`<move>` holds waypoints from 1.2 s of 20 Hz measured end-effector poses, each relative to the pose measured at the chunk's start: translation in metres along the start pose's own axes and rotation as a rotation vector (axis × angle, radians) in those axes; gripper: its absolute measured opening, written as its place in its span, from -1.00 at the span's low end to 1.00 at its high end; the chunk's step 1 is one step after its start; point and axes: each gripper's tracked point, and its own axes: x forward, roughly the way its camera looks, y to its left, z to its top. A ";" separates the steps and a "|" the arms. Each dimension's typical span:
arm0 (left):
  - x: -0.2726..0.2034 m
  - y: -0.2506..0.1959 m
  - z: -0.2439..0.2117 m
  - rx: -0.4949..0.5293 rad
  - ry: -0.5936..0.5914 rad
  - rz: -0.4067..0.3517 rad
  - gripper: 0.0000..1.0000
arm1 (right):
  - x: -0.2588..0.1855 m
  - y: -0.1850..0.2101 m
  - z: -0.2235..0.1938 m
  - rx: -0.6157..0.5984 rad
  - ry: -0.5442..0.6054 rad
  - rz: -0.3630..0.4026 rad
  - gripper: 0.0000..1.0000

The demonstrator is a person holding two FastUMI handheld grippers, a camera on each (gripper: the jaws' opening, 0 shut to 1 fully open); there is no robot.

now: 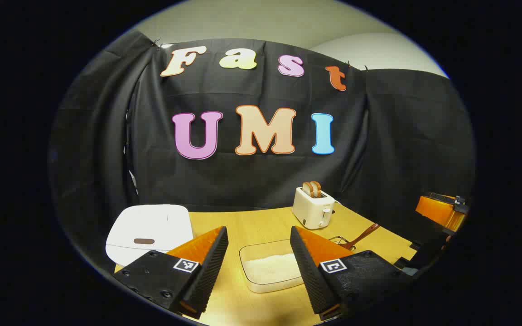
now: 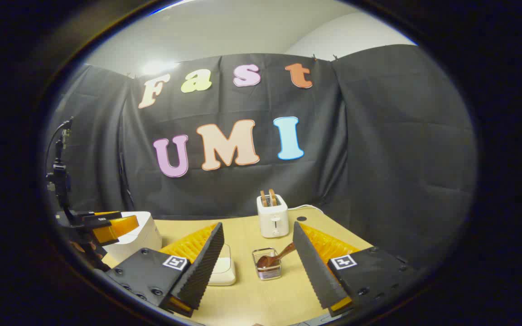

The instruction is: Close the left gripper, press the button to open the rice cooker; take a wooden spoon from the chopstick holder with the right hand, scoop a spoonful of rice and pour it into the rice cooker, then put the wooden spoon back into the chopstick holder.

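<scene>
Lid down on the white rice cooker (image 1: 150,232) at the left of the worktop (image 1: 252,222), so by my reading we are at step 1 and nothing is done yet. The left gripper (image 1: 258,267) hangs over the near edge with its jaws spread wide, nothing between them. First call: pinch those jaws together, then swing left and push the dark oval button (image 1: 143,241) on the cooker's front (a closed tip makes a firmer poker than 2 splayed fingers).

Moving right, the clear shallow tray (image 1: 247,271) sits just ahead of the gripper, a low bed of white rice (image 1: 272,268) inside it. Behind it stands the cream toaster (image 1: 313,208) with 2 slices of toast poking up.

Further right, the wire chopstick holder (image 2: 268,265) holds 1 wooden spoon (image 2: 273,259), bowl down, handle tilted up to the right. The right gripper (image 2: 258,267) faces it with jaws released and empty, the holder framed between its fingers but well apart. Its turn comes after the lid opens: advance, close on the handle, lift clear.

In the right gripper view the left gripper sits beside the cooker at the far left.
</scene>
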 end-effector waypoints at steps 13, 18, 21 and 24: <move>0.000 0.010 -0.002 -0.021 -0.004 0.003 0.77 | -0.004 0.001 -0.001 -0.001 0.012 -0.007 0.92; -0.003 0.010 -0.004 -0.024 -0.002 -0.001 0.79 | -0.004 0.000 -0.008 0.009 0.033 -0.008 0.92; -0.005 0.013 -0.006 -0.020 0.007 0.005 0.78 | -0.003 0.000 -0.009 0.011 0.035 -0.006 0.92; -0.007 0.021 -0.007 -0.029 0.011 0.016 0.76 | -0.001 0.003 -0.007 0.009 0.034 -0.003 0.92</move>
